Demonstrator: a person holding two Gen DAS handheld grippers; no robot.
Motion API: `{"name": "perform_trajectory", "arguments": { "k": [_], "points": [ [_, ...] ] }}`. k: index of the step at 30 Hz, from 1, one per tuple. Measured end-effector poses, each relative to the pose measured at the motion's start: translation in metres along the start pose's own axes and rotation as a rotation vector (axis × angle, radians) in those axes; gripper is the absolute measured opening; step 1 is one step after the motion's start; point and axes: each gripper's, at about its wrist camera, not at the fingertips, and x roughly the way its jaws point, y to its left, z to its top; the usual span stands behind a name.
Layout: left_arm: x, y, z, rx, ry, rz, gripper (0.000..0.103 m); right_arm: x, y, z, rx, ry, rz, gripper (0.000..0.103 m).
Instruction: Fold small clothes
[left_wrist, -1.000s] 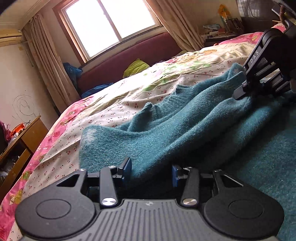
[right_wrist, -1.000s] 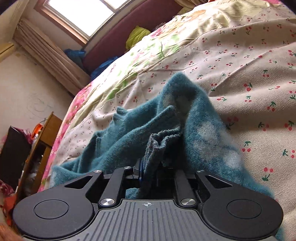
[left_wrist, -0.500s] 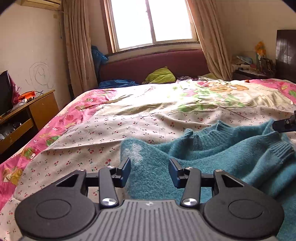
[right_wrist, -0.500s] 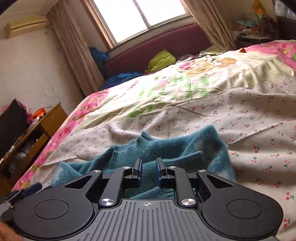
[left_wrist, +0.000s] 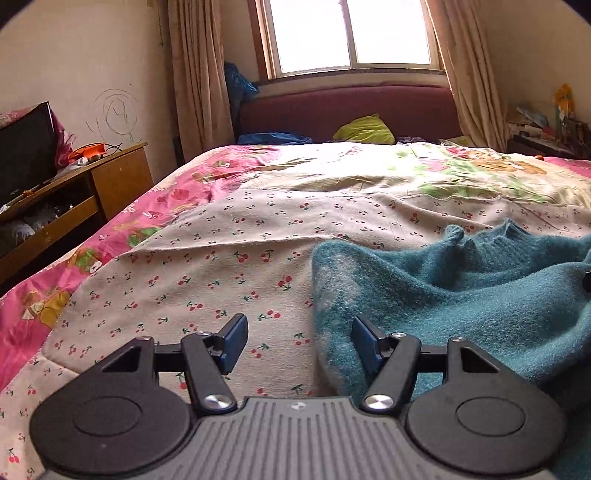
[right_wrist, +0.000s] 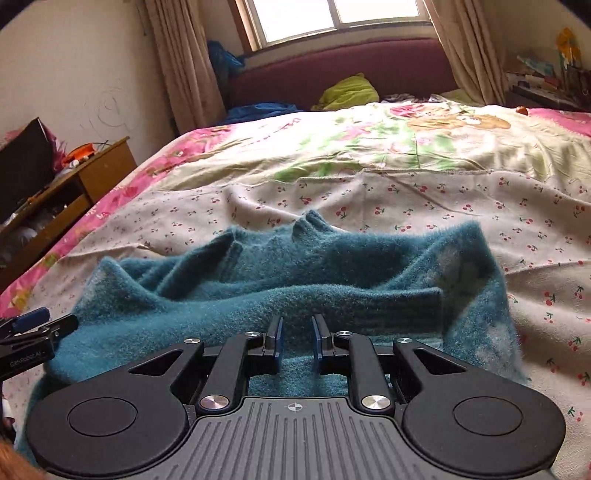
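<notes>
— What has been changed since a second ago?

— Both grippers have been drawn back and rolled level, and the cloth that was pinched in each has been let go. The left gripper (left_wrist: 299, 345) has its jaws spread, and they have just been opening; nothing is pressed between them. Cherry-print bedspread (left_wrist: 207, 280) is seen through the gap, and the left edge of the teal sweater (left_wrist: 461, 295) is seen just behind the right finger.

— And the right gripper?

— The right gripper (right_wrist: 297, 341) is held with its jaws nearly together, yet a narrow gap is left and no fabric is clamped in it. The sweater is seen beyond and beneath the fingers (right_wrist: 275, 338).

— Where is the sweater placed?

— It is laid rumpled on the near part of the bed, partly folded over itself, with its ribbed collar (right_wrist: 310, 225) turned toward the headboard (right_wrist: 343, 70). Whether it is touched by either gripper cannot be told.

— What is found farther out?

— A green bundle (left_wrist: 364, 129) is set by the headboard under the window (left_wrist: 351, 33), and a wooden cabinet (left_wrist: 70, 199) is stood beside the bed's left edge.
</notes>
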Motion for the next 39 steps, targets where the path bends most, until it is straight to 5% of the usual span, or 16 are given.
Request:
{"name": "perform_trajectory", "arguments": {
  "k": [5, 9, 17, 25, 33, 36, 39],
  "points": [
    [-0.019, 0.035, -0.016, -0.091, 0.062, 0.007, 0.074, -0.008, 0.037, -0.004, -0.141, -0.004, 0.082, 0.02],
    [-0.035, 0.045, -0.029, -0.114, 0.084, -0.006, 0.074, 0.021, 0.052, -0.013, -0.179, 0.139, 0.038, 0.021],
    [-0.061, 0.039, -0.045, -0.118, 0.063, -0.082, 0.073, -0.001, 0.1, -0.006, -0.269, 0.067, 0.162, 0.023],
    [-0.066, 0.033, -0.038, -0.098, 0.021, -0.193, 0.078, 0.042, 0.16, 0.012, -0.294, 0.077, 0.25, 0.028],
    [-0.045, 0.026, -0.047, -0.091, 0.006, -0.016, 0.079, 0.113, 0.16, 0.044, -0.24, 0.134, 0.289, 0.042],
    [-0.038, 0.046, -0.053, -0.209, 0.05, 0.075, 0.067, 0.132, 0.156, 0.046, -0.169, 0.189, 0.341, 0.041],
    [-0.032, 0.069, -0.063, -0.344, 0.094, 0.045, 0.064, 0.136, 0.156, 0.046, -0.161, 0.189, 0.351, 0.029]
  ]
}}
